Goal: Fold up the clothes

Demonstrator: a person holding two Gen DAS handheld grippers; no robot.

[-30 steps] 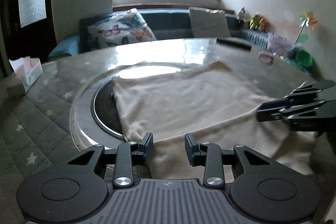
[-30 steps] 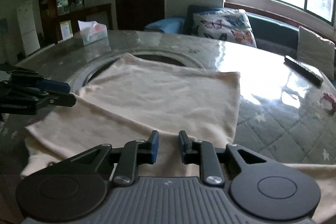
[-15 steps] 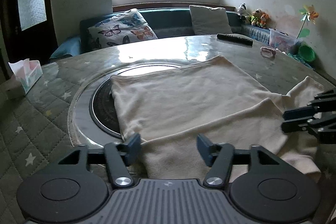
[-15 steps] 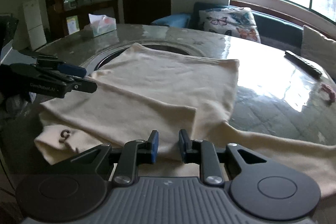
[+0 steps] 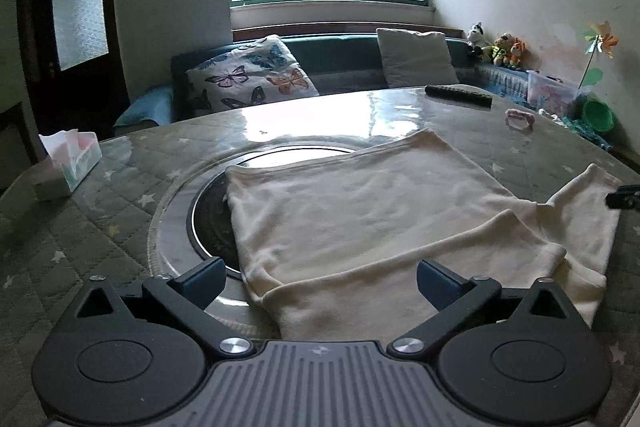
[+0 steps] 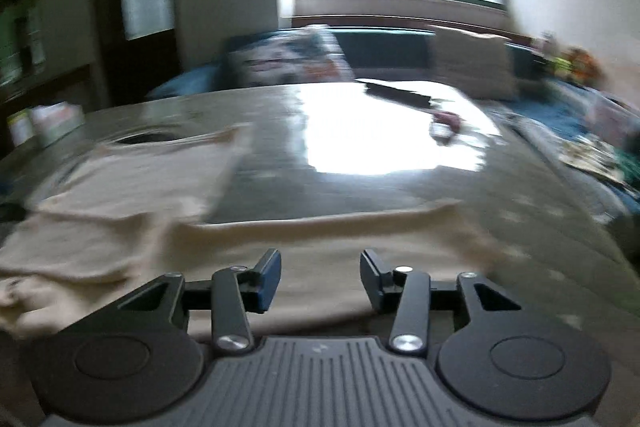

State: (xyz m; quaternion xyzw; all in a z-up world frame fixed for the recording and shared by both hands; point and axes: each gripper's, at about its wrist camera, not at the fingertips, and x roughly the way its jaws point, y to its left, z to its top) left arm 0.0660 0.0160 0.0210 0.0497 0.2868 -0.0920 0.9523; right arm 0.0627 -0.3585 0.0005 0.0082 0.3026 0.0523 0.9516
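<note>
A cream long-sleeved garment [image 5: 360, 211] lies flat on the round table, one sleeve folded across its near part. My left gripper [image 5: 320, 281] is wide open and empty, just above the garment's near edge. In the blurred right wrist view my right gripper [image 6: 320, 277] is open and empty over the other sleeve [image 6: 340, 231], which stretches out to the right. The tip of the right gripper [image 5: 624, 195] shows at the far right of the left wrist view, beside that sleeve's end.
The table [image 5: 120, 211] has a quilted cover and a round glass centre [image 5: 208, 227]. A tissue box [image 5: 72, 159] stands at the left, a remote [image 5: 458, 95] and a small pink item [image 5: 520, 118] at the back. A sofa with cushions [image 5: 252, 79] is behind.
Both grippers have opened and let go of the sleeve, which now lies folded on the garment. The left gripper drew back. The right gripper swung right, over the other sleeve.
</note>
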